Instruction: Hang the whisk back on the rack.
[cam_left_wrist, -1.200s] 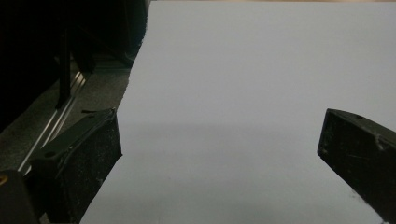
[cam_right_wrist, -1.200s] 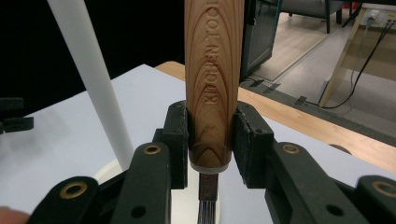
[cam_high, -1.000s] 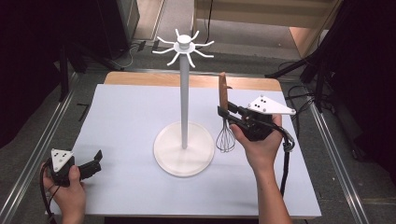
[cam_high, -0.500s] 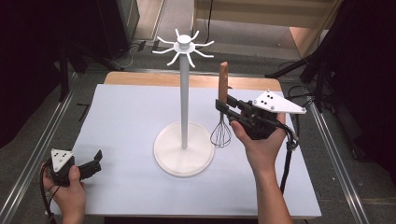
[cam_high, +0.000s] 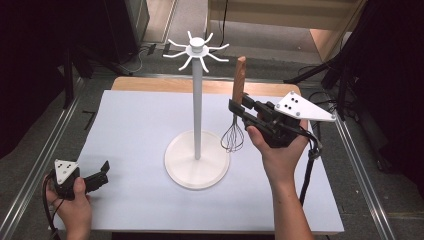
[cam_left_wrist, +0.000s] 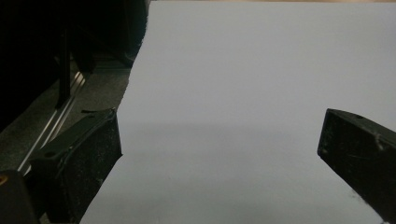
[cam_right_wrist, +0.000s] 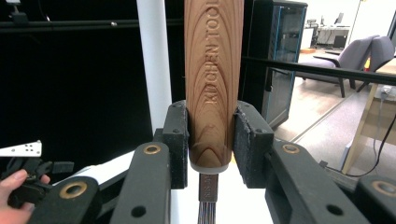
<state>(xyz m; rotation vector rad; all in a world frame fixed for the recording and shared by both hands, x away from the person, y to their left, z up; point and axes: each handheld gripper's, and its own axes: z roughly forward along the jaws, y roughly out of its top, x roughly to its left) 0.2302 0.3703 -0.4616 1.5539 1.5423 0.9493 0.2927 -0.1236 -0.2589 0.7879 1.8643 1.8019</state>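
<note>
A whisk with a wooden handle (cam_high: 239, 79) and dark wire loops (cam_high: 233, 137) hangs upright in the air, just right of a white rack's pole (cam_high: 197, 105). My right gripper (cam_high: 239, 111) is shut on the lower end of the handle (cam_right_wrist: 214, 84), one pad on each side. The rack has a round base (cam_high: 196, 160) and a ring of curved hooks (cam_high: 196, 50) at its top. Near the table's front left corner my left gripper (cam_high: 102, 172) rests low over the white mat (cam_left_wrist: 252, 93), jaws wide apart with nothing between them.
The white mat (cam_high: 140, 125) covers most of the wooden table. Metal rails (cam_high: 47, 150) run along both sides. Cables lie on the floor behind the table. In the right gripper view the left hand and its gripper (cam_right_wrist: 25, 179) show at the lower left.
My right gripper has lifted the whisk, so the wire loops now hang higher above the rack's base. The left gripper has stayed where it was.
</note>
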